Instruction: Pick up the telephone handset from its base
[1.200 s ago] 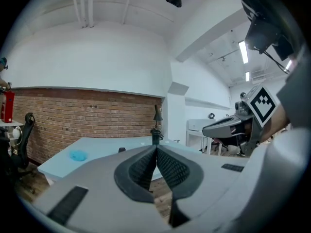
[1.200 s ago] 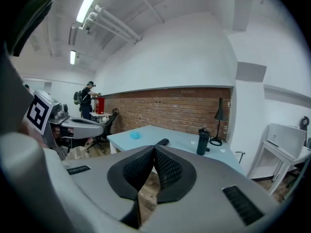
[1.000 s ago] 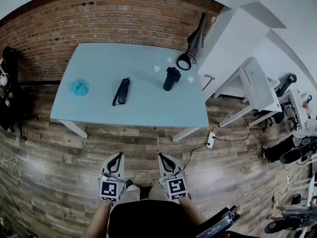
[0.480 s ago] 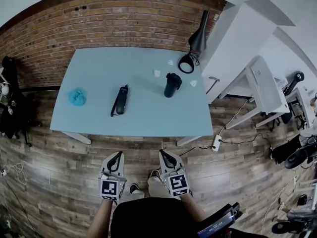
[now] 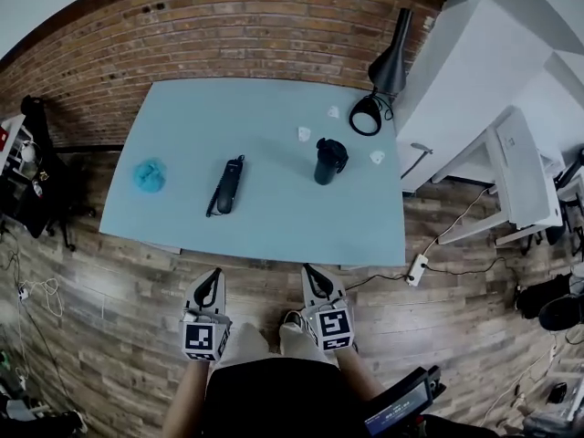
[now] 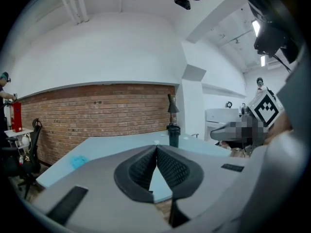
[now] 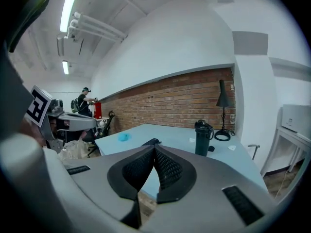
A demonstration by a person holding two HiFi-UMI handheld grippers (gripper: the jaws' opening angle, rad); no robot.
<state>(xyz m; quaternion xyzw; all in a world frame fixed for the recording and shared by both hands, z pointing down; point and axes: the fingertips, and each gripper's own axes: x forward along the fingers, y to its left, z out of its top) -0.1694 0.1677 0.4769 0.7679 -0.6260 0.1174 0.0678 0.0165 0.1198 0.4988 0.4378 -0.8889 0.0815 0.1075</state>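
Note:
A black telephone handset [image 5: 227, 185] lies on its base on the pale blue table [image 5: 265, 226], left of the middle; its tip [image 7: 151, 142] peeks over my right jaws in the right gripper view. Both grippers hang over the wooden floor, short of the table's near edge. My left gripper [image 5: 212, 276] [image 6: 156, 147] is shut with nothing between its pads. My right gripper [image 5: 312, 272] [image 7: 154, 148] is shut and empty too. Neither touches the phone.
A black lidded tumbler [image 5: 329, 161] [image 6: 174, 134] [image 7: 202, 138] stands right of the phone. A crumpled blue cloth [image 5: 149, 174] lies at the table's left. A black desk lamp [image 5: 379, 89] stands at the far right corner, with small white scraps nearby. A brick wall lies behind; a power strip [image 5: 418, 269] lies on the floor.
Both grippers have moved toward the table, so its near edge now lies closer to their tips. The jaws stay shut. Nothing on the table has moved.

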